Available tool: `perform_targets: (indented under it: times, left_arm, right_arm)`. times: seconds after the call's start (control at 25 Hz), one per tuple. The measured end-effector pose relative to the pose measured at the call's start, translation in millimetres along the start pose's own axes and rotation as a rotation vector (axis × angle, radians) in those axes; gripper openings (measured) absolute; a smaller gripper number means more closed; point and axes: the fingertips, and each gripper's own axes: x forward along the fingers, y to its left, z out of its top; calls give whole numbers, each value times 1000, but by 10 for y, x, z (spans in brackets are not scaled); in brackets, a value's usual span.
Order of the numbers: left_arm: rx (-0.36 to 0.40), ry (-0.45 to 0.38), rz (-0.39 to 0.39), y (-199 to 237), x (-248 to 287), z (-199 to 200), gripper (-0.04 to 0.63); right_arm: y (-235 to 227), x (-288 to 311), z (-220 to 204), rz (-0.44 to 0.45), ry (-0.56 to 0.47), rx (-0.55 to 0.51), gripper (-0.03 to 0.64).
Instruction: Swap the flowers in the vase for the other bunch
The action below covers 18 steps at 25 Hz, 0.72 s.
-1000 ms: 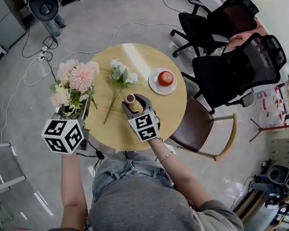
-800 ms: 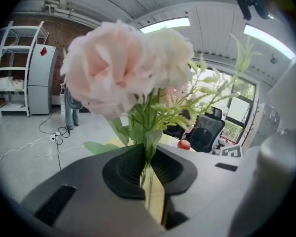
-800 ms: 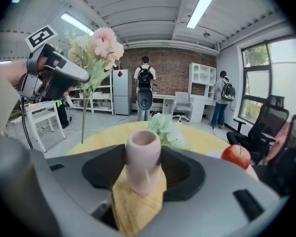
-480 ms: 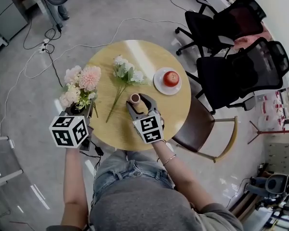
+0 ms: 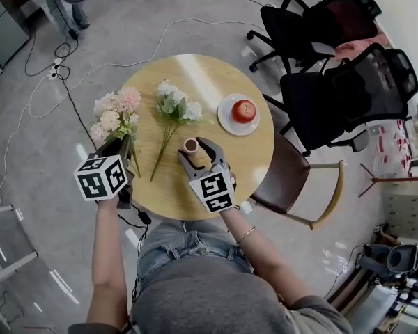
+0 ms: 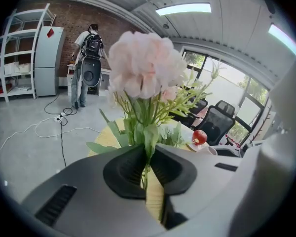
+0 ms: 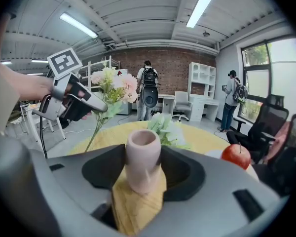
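My left gripper (image 5: 126, 147) holds the pink bunch (image 5: 115, 114) by its stems over the left edge of the round wooden table (image 5: 216, 75); its jaws are closing with the stems between the pads. Seen from the left gripper view, the big pink bloom (image 6: 145, 65) rises above the left gripper (image 6: 147, 164). The white bunch (image 5: 174, 108) lies flat on the table. My right gripper (image 5: 193, 151) is shut on the small pink vase (image 5: 190, 145), which stands upright and holds nothing. In the right gripper view the vase (image 7: 143, 159) sits between the pads.
A white plate (image 5: 225, 119) with a red apple (image 5: 244, 110) sits at the table's right. A brown chair (image 5: 282, 179) and black office chairs (image 5: 334, 89) stand to the right. Cables (image 5: 63, 82) run over the floor at left.
My left gripper has sunk with the pink bunch, bringing the flowers lower over the table's left edge. The right gripper and the vase have stayed put.
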Motion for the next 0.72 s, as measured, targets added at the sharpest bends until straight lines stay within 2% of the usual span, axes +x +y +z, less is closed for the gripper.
perform_targets:
  times: [0.72]
  left_arm:
    - [-18, 89, 67, 177, 731, -97, 32]
  right_arm:
    - [-16, 14, 11, -8, 12, 8, 236]
